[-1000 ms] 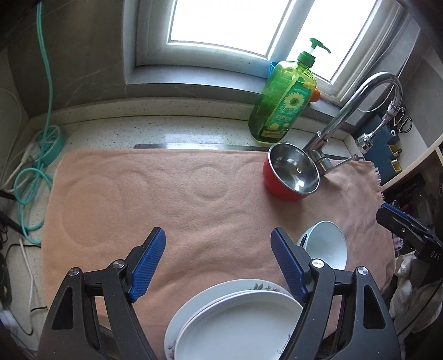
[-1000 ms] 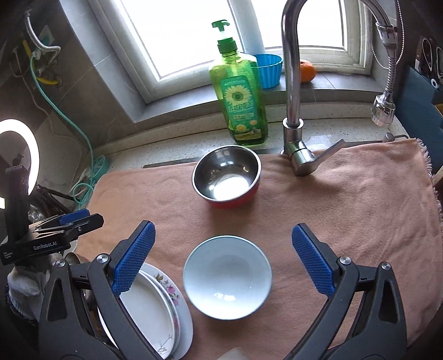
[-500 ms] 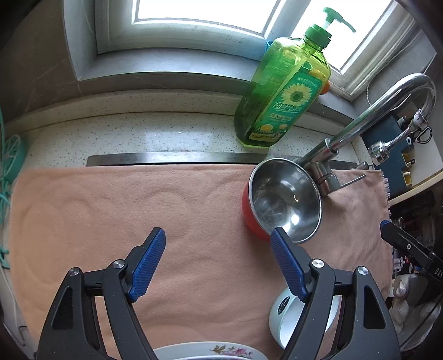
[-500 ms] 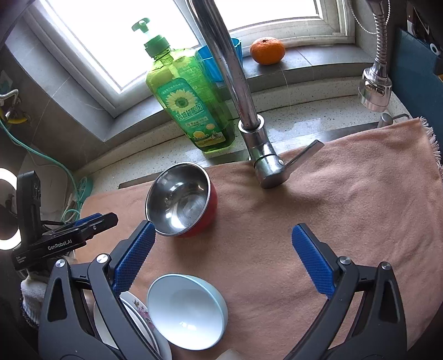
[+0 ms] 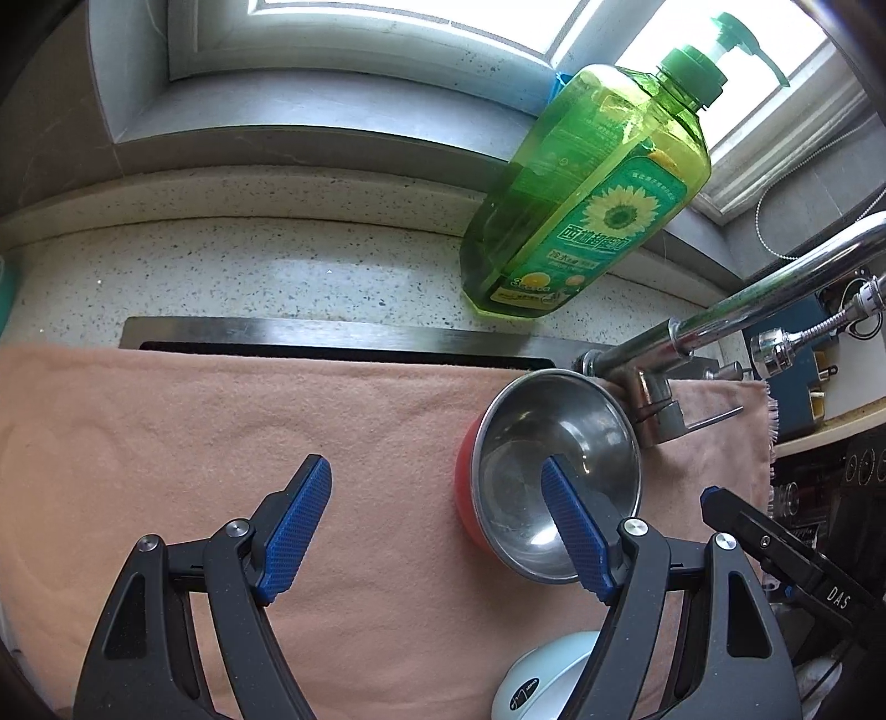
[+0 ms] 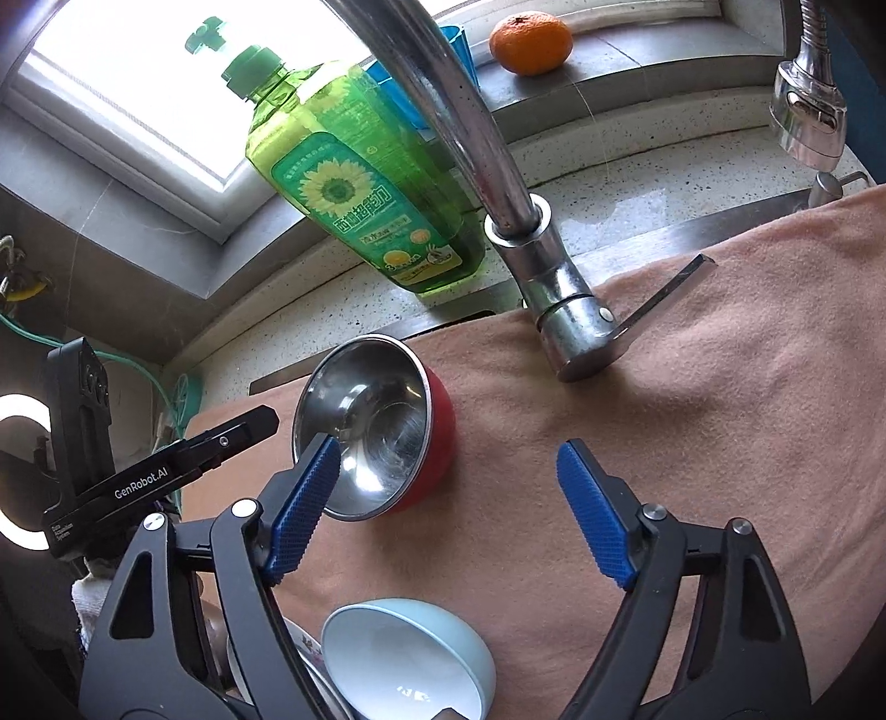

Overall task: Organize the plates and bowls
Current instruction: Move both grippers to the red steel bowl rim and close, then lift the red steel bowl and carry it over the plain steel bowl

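Note:
A steel bowl with a red outside (image 5: 554, 471) (image 6: 371, 421) rests on the peach towel (image 5: 221, 443) (image 6: 720, 415) beside the tap base. My left gripper (image 5: 437, 526) is open over the towel, its right pad (image 5: 576, 531) in front of the bowl's inside, touching nothing I can see. My right gripper (image 6: 448, 512) has its jaws closing, the left pad (image 6: 302, 509) at the bowl's near rim, the red wall partly between the fingers, no pad pressing. A pale blue bowl (image 6: 404, 659) (image 5: 542, 681) lies near the bottom edge. A flowered plate's edge (image 6: 310, 664) peeks out beside it.
A green soap bottle (image 5: 587, 205) (image 6: 360, 188) stands behind the bowl. The chrome tap (image 6: 554, 288) (image 5: 720, 315) arches over the towel's right part. An orange (image 6: 530, 41) and a blue cup (image 6: 407, 105) sit on the sill. A ring light (image 6: 16, 471) glows far left.
Both grippers have moved forward and down toward the red steel bowl. The plates have slipped out of the left wrist view. The right jaws have narrowed.

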The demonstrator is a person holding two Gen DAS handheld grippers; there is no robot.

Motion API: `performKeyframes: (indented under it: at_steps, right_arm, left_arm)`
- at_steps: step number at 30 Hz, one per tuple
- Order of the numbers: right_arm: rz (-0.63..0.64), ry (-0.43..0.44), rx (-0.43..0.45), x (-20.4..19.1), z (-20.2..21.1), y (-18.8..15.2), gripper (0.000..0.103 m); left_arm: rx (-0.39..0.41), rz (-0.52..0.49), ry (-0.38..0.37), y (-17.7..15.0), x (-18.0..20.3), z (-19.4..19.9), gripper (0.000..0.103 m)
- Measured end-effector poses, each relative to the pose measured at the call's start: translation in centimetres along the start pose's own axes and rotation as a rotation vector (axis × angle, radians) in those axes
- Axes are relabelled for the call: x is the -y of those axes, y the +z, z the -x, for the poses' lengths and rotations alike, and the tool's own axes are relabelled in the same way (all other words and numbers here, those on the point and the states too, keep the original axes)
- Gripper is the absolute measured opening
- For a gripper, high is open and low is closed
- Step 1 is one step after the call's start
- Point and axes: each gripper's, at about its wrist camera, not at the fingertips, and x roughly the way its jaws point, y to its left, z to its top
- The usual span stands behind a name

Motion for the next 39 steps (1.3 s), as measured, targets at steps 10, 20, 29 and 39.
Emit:
performKeyframes:
  at_steps: [10,20,29,39]
  right_arm:
    - [0.034,0.001,-0.039,-1.2,-1.9,0.4,0.061]
    - [0.031,0.007,-0.067,-1.2,-3.6,1.0,0.035]
    - [0.043,-0.021,-0.086,-1.2,-4.8,1.2,0.013]
    - [0.041,-0.036,-0.08,-1.5,-4.8,1.0,0.009]
  left_arm:
    - [-0.023,-0.001,-0.01,0.4,0.6,-1.4,0.066]
    - [-0.029,-0.001,-0.045,0.6,0.8,-1.9,0.031]
    - [-0.042,-0.021,-0.071,0.6,1.3,-2.5,0.011]
    - [-0.039,-0.031,-0.068,0.2,1.8,-2.1,0.01]
